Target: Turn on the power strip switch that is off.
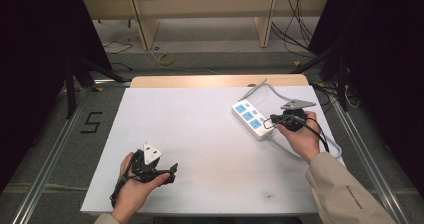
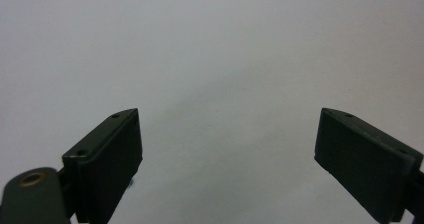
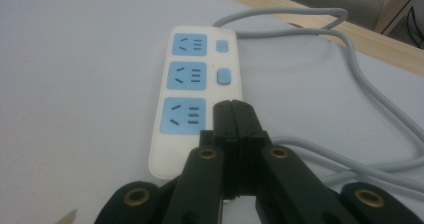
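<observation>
— Right tongs [image 3: 232, 106] pressed together with nothing between, tip down at the third switch of the power strip [image 3: 196, 99], likely to press it. Left tongs [image 2: 227, 149] spread wide over bare desk [image 1: 200, 134], idle.

— Materials?

— Matte white desk; glossy white plastic strip, far right, blue sockets; grey rubbery cord [image 3: 360, 89] looping off behind.

The left tongs [image 2: 227, 154] stand wide apart, nothing between the 2 black jaws, over the bare white table [image 2: 215, 49].
</observation>
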